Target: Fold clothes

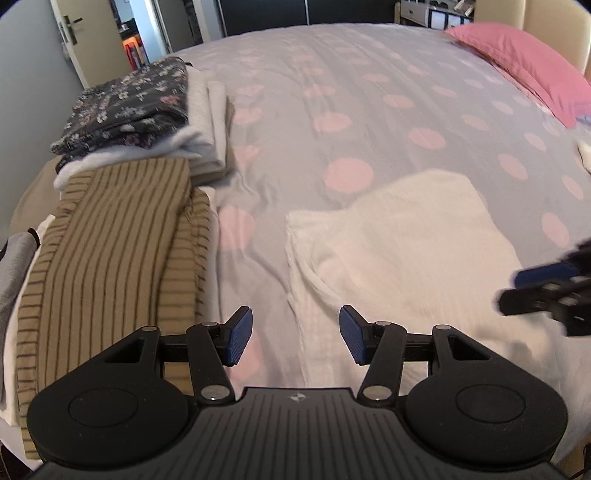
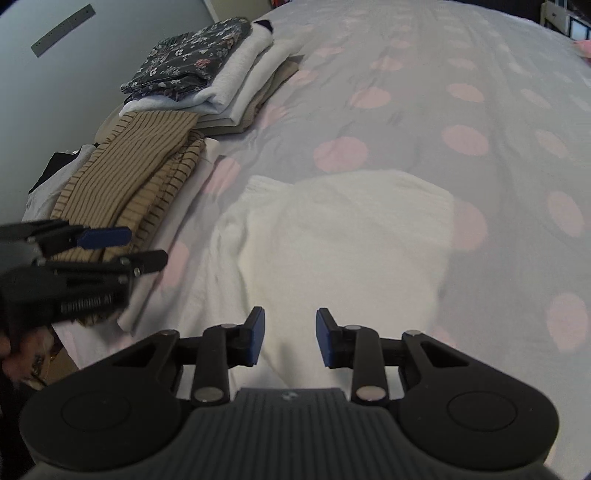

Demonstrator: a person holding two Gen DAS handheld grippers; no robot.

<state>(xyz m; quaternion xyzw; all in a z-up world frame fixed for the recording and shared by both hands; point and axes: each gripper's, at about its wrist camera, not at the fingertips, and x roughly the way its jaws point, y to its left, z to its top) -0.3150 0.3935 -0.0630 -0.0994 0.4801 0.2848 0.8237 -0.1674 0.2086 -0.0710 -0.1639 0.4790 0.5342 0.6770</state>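
Note:
A folded white knitted garment point(image 1: 399, 251) point(image 2: 332, 236) lies on the spotted bedspread point(image 1: 332, 92), its near part wrinkled. My left gripper point(image 1: 295, 328) hovers open over the garment's left edge, blue pads wide apart and nothing between them. My right gripper point(image 2: 290, 332) is above the garment's near edge, its jaws partly apart and not pressing on the cloth. In the left wrist view the right gripper point(image 1: 546, 284) shows blurred at the right edge. The right wrist view has the left gripper point(image 2: 122, 247) at its left, near the striped pile.
A folded tan striped garment point(image 1: 110, 251) point(image 2: 136, 173) tops a pile at the bed's left edge. Behind it is a stack with a dark floral piece point(image 1: 129, 99) point(image 2: 192, 55) on white and beige ones. A pink pillow point(image 1: 524, 62) lies far right. A door point(image 1: 74, 33) stands beyond.

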